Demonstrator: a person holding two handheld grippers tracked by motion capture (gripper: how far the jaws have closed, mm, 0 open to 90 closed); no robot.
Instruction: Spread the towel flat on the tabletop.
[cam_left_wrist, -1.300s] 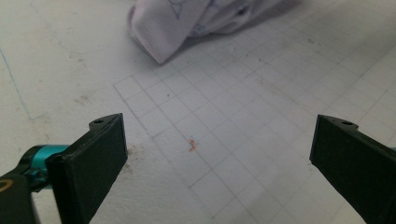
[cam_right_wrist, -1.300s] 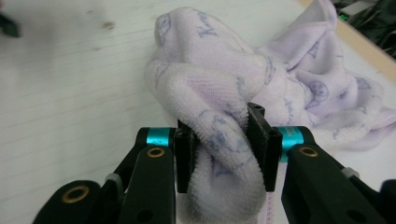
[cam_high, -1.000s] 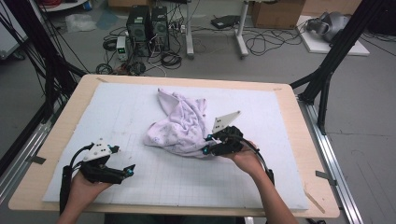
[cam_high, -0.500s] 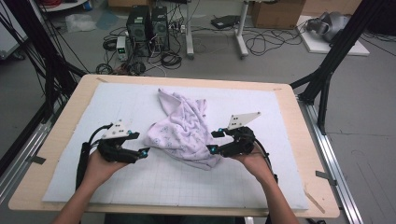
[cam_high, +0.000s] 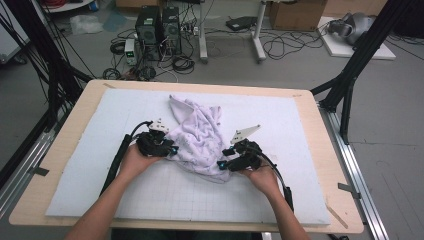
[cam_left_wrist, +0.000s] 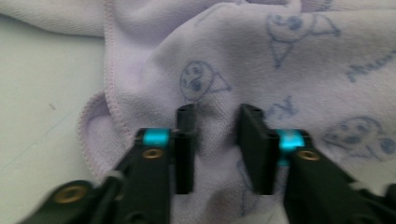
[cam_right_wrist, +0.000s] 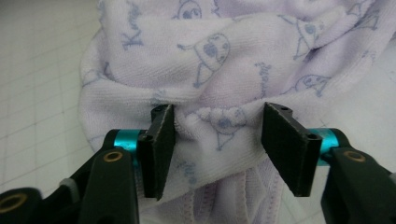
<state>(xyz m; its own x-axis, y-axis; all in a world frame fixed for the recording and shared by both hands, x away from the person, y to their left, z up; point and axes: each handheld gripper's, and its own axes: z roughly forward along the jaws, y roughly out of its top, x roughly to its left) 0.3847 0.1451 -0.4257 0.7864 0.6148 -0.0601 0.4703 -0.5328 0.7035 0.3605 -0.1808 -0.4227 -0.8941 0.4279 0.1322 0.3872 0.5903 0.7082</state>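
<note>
The towel (cam_high: 196, 135) lies crumpled in a heap near the middle of the white mat (cam_high: 90, 175), and both grippers are at its near edge, one on each side. The left gripper (cam_left_wrist: 217, 123) has just been closing, its jaws now narrow with a ridge of cloth rising between them, though I cannot tell whether the pads already press on it. The right gripper (cam_right_wrist: 217, 128) has also been closing a little, but its jaws stand fairly wide around a bunched fold (a clear gap shows on one side), so it has no hold yet. In the high view, the left gripper (cam_high: 159, 145) and the right gripper (cam_high: 235, 157) both rest low on the cloth. By my reading the grasp is only beginning: lifting, spreading and flattening or folding the towel all remain.
</note>
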